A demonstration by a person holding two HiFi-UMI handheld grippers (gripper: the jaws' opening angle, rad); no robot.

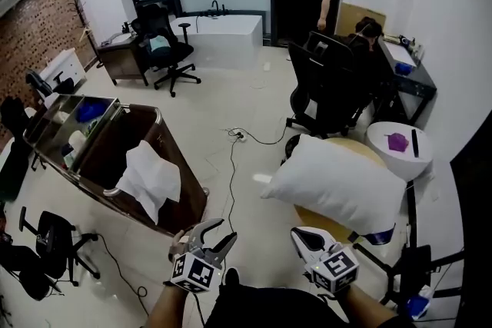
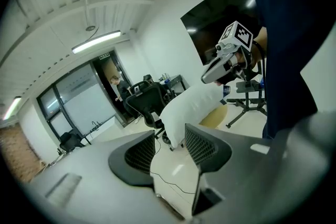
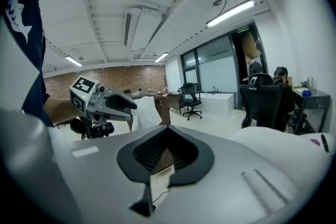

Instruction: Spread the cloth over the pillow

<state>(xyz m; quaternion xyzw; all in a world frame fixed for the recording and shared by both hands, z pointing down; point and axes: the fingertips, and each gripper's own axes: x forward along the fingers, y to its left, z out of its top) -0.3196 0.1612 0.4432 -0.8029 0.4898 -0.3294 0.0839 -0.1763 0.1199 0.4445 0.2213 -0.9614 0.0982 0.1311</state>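
Over the rim of the wooden bin (image 1: 108, 142) at left hangs the white cloth (image 1: 150, 177): looks light, limp, bunches easily, so pinch a hanging corner. Pillow (image 1: 338, 180) sits well apart on a round yellow surface (image 1: 327, 225). Left gripper (image 1: 215, 234) open and empty, right gripper (image 1: 301, 236) closed on nothing

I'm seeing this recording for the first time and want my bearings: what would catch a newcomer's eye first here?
A big white pillow lies right of centre in the head view, the brightest thing in the room. A white cloth hangs over the edge of a brown wooden counter at left. At the bottom edge both grippers are empty: the left gripper open, the right gripper shut.
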